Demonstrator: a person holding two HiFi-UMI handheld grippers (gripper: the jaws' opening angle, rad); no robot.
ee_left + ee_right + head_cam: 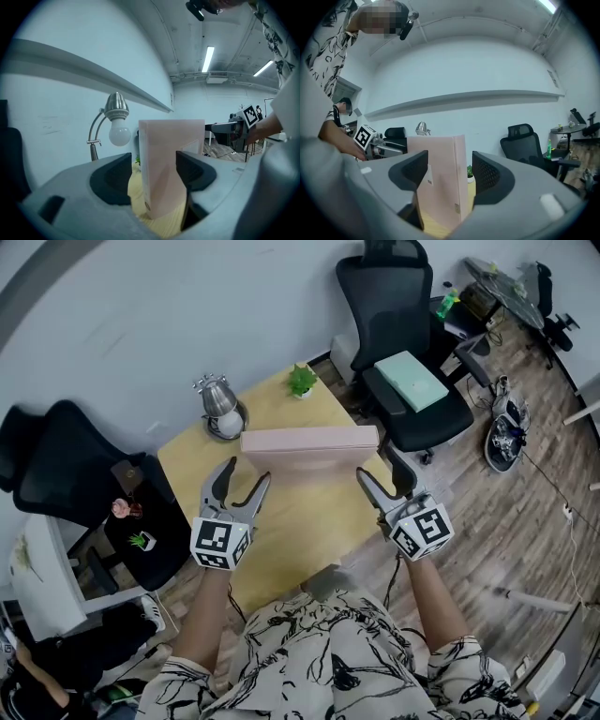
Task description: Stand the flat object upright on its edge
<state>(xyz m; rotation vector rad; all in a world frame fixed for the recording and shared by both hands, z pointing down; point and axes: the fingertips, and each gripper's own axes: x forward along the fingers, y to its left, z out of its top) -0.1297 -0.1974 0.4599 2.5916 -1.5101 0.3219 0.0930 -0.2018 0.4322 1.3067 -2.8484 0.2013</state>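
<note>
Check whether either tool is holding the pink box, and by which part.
Neither holds it. The pink box stands free on its long edge; the left tool and right tool sit at its ends, jaws apart.

Black-printed white shirt; grey left hand-held gripper.

Light wooden table, pink box upright on edge, desk lamp, small potted plant

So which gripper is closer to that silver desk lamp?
Left. The left gripper is at the end of the pink box beside the lamp; the right gripper is at the box's other end, farther off.
</note>
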